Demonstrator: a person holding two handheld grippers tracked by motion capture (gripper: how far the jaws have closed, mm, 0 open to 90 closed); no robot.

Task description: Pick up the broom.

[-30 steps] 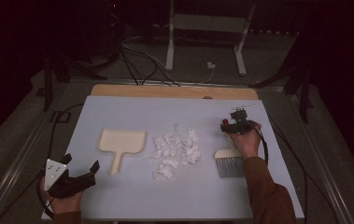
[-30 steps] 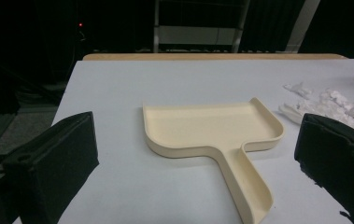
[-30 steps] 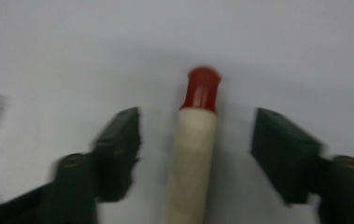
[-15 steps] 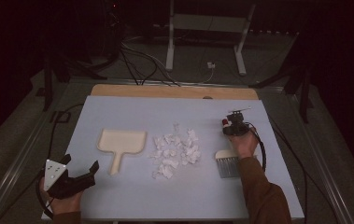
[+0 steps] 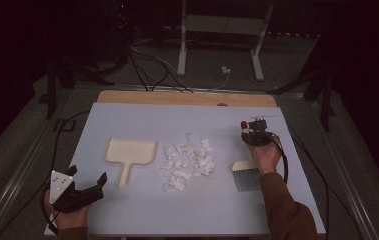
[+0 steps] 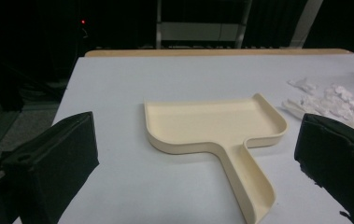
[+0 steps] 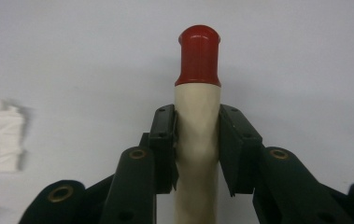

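Brush (image 5: pixel 247 176) lies right of the paper scraps (image 5: pixel 188 161) in the high view with right gripper (image 5: pixel 255 134) on its handle and left gripper (image 5: pixel 86 186) wide open near the dustpan (image 5: pixel 129 154); left gripper view: jaws spread, nothing between, dustpan (image 6: pixel 214 125) ahead; right gripper view: jaws, just closed, clamp the handle (image 7: pixel 197 126).

text: none legible | labels: none | brands: none | numbers: none | signs: none
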